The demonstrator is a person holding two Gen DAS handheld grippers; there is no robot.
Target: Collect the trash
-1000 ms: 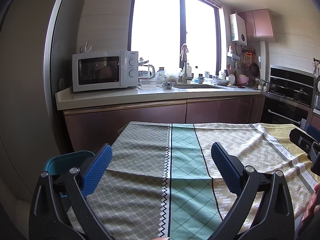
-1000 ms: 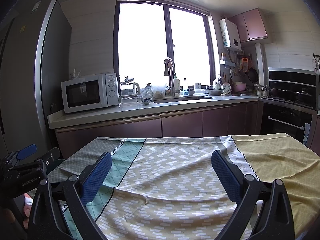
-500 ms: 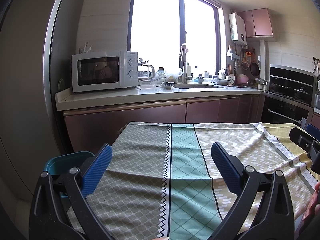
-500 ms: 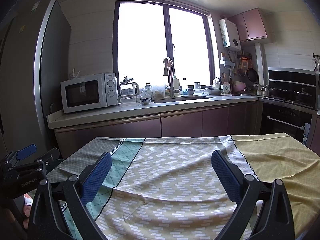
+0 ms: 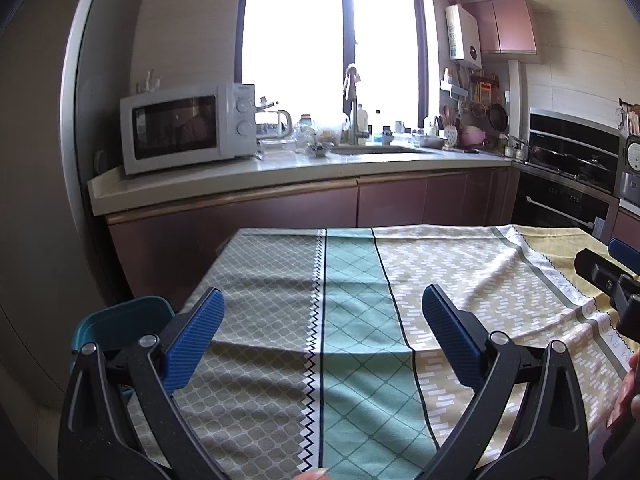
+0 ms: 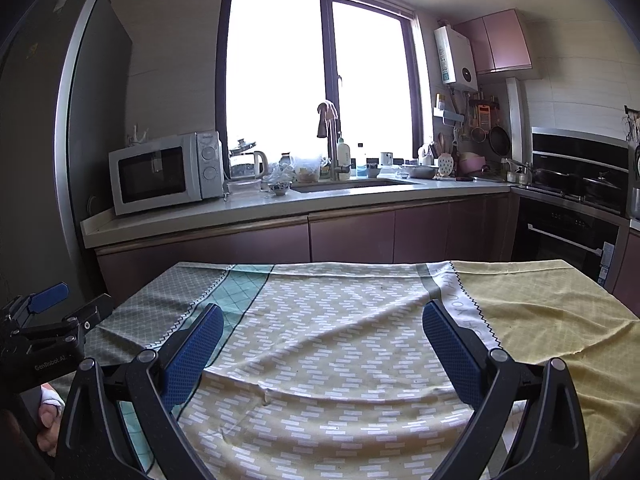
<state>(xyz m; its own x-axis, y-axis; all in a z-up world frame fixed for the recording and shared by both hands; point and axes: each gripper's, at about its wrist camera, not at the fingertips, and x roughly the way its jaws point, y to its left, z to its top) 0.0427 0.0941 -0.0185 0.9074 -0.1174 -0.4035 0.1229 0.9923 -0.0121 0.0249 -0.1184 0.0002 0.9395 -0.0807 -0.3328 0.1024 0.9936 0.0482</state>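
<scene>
My left gripper (image 5: 320, 320) is open and empty, held above the near edge of a table with a patterned cloth (image 5: 352, 280). My right gripper (image 6: 322, 334) is open and empty above the same cloth (image 6: 340, 320), further right. No trash shows on the cloth in either view. The right gripper's body shows at the right edge of the left wrist view (image 5: 612, 280). The left gripper's body shows at the left edge of the right wrist view (image 6: 44, 332).
A teal chair (image 5: 120, 320) stands at the table's left edge. Behind the table runs a counter (image 5: 280, 172) with a white microwave (image 5: 184, 132), kettle, sink and clutter. A tall fridge (image 5: 40, 160) is at left, an oven (image 5: 568, 184) at right.
</scene>
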